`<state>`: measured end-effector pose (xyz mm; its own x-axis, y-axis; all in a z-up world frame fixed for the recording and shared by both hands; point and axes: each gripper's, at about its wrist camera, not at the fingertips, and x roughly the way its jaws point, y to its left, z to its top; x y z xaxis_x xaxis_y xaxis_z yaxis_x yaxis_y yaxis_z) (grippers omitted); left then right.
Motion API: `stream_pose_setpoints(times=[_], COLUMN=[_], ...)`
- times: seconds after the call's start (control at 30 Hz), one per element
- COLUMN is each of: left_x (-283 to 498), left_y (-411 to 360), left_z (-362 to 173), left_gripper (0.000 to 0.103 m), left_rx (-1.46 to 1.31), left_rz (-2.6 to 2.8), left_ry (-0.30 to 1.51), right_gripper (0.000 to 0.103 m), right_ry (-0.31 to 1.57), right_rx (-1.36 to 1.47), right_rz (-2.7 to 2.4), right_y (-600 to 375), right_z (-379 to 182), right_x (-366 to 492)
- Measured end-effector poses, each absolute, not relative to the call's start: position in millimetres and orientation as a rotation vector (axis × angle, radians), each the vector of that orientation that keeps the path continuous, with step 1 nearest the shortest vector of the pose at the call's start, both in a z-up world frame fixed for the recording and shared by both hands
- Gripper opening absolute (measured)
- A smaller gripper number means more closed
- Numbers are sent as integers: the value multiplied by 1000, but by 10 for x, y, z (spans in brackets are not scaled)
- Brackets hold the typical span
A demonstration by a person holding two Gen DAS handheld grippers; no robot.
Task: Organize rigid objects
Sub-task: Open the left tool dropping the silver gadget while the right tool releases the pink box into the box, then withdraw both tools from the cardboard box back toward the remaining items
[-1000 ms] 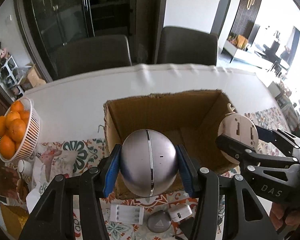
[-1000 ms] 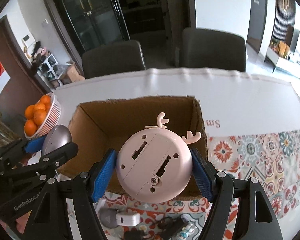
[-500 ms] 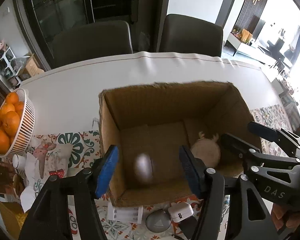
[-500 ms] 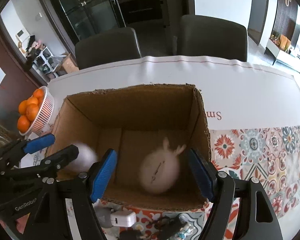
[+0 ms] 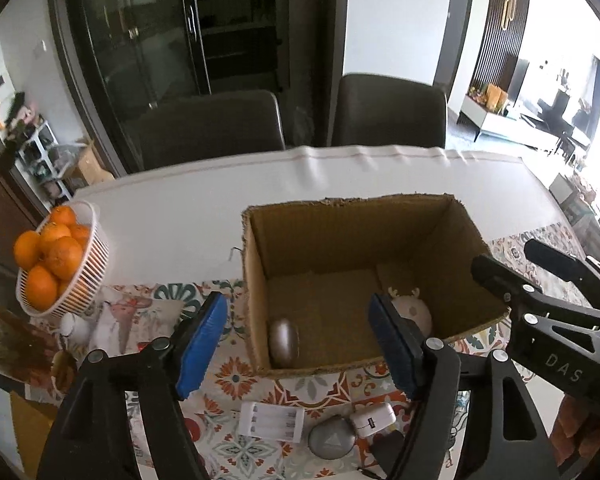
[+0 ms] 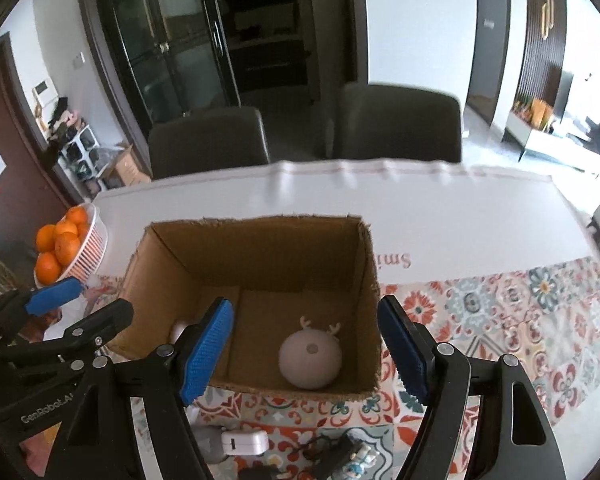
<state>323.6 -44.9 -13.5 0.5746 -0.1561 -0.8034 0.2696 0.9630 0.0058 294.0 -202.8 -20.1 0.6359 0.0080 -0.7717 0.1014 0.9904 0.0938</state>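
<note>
Since a second ago both loads have left the tools: the silver egg-shaped gadget (image 5: 283,342) and the pink round toy with antlers (image 6: 310,359), each then pinched between blue pads above the cardboard box (image 5: 340,216), now lie on the box floor. The silver one rests against the near-left wall and the pink one sits toward the near-right corner, the two well apart. Dropping them into one open container fits the tidying job, since it gathers loose hard items off the patterned cloth.

The left tool (image 5: 298,340) is spread wide, holding nothing and touching nothing, and it hangs over the near edge of the box. The right tool (image 6: 306,354) is likewise spread and bare, with the pink toy showing in the gap far below it.

In front of the box, on the surface (image 5: 180,216), more small things wait: a white battery charger (image 5: 271,421), a grey round puck (image 5: 332,437), a white plug adapter (image 5: 372,423), and what may be a small figurine (image 6: 360,458), partly cut off by the frame. A white basket of oranges (image 5: 50,264) stands off to the left.
</note>
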Motion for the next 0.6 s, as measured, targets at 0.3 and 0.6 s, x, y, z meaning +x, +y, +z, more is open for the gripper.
stream_pose_setpoints(times=[0.3,0.6], left_x=[2868,2539], left_y=[-229,-34], left_z=[82,126], left_gripper=[74,77], left_rx=[141,149], left_rz=[-216,-194], left_ry=[829,770], right_gripper=[76,76], right_ry=[792,740], right_rx=[119,131], right_rz=[-38,-6], right_y=[-1858,-1667], right_z=[31,73], right_x=[2607,2296])
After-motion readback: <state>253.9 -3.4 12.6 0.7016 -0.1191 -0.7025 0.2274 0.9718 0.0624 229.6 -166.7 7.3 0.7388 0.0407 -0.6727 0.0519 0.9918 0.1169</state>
